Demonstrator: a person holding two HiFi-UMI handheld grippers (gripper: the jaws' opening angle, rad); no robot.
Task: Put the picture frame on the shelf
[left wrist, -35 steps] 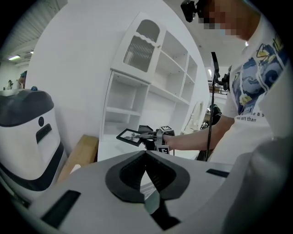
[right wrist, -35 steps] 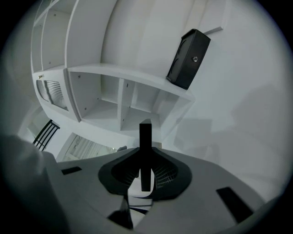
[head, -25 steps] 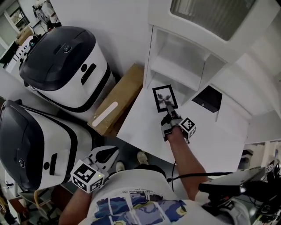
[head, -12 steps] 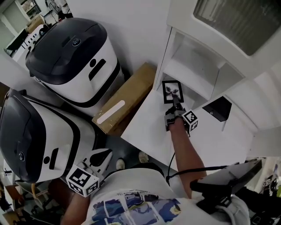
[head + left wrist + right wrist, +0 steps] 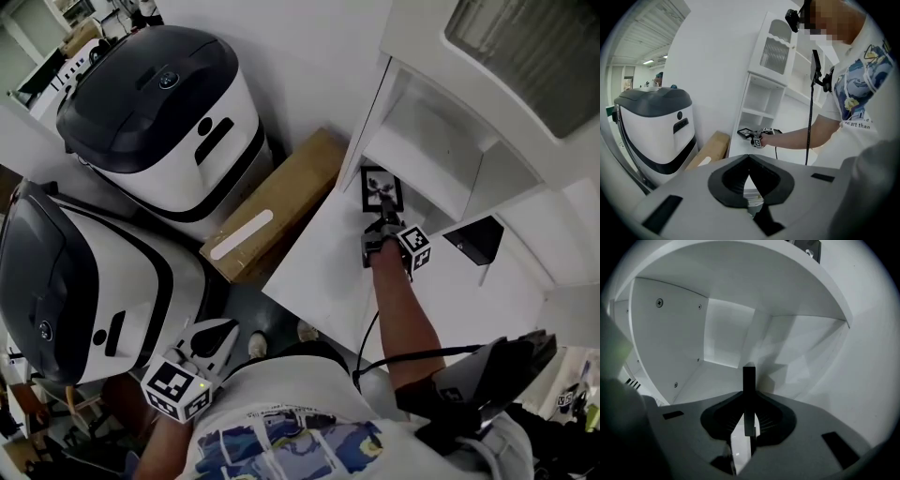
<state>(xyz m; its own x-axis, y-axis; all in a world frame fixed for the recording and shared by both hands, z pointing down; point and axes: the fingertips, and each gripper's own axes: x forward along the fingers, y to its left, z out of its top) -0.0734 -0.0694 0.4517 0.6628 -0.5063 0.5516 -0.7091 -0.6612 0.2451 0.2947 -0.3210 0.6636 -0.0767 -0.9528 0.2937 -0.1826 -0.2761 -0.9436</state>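
My right gripper point(image 5: 382, 225) is clamped narrow on the picture frame point(image 5: 381, 190), a flat rectangle with a thin black border around a pale print with a dark figure on it. In the right gripper view the frame point(image 5: 749, 380) shows edge-on as a slim matte black strip, upright between the ribbed dark pads. It sits at the mouth of the lower open compartment of the shelf point(image 5: 412, 141), a smooth white boxy unit with screw heads in its side panel. I cannot tell whether the frame touches the compartment floor. My left gripper point(image 5: 223, 333) hangs low beside my shirt, its jaws together at the tips on nothing. A long plain cardboard box point(image 5: 272, 206) leans beside the shelf.
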